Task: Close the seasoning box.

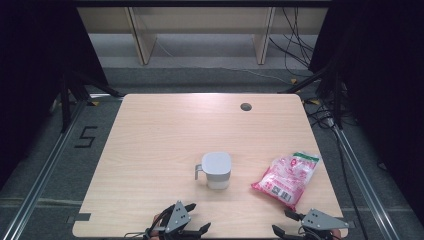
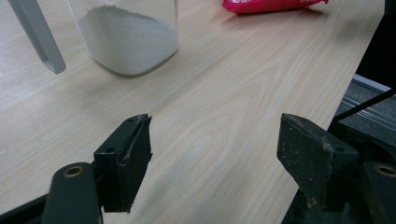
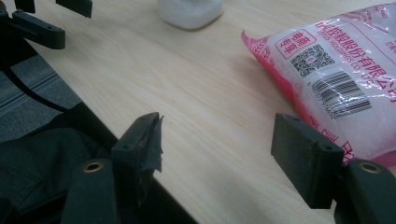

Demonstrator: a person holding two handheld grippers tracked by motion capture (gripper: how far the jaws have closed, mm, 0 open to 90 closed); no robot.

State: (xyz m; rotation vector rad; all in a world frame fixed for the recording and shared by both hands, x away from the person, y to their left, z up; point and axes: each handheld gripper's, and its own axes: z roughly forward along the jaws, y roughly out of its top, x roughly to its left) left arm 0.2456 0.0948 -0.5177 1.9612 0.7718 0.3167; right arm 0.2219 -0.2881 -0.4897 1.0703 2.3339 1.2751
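A clear container (image 1: 216,170) with a grey lid and a side handle stands at the table's middle front. It holds white powder (image 2: 128,35), and its handle (image 2: 37,35) hangs at the left. A pink and white sealed bag (image 1: 286,177) lies flat to its right. My left gripper (image 1: 197,217) sits open at the front edge, below the container, with nothing between its jaws (image 2: 215,154). My right gripper (image 1: 284,223) is open too, just short of the bag's near end (image 3: 336,70), with nothing in its jaws (image 3: 217,149).
The light wooden table (image 1: 150,150) has a round cable hole (image 1: 245,106) near its far right. A "5" (image 1: 86,136) is marked on the floor at the left. Cables (image 1: 320,115) lie on the floor to the right. The left gripper (image 3: 37,23) shows far off in the right gripper view.
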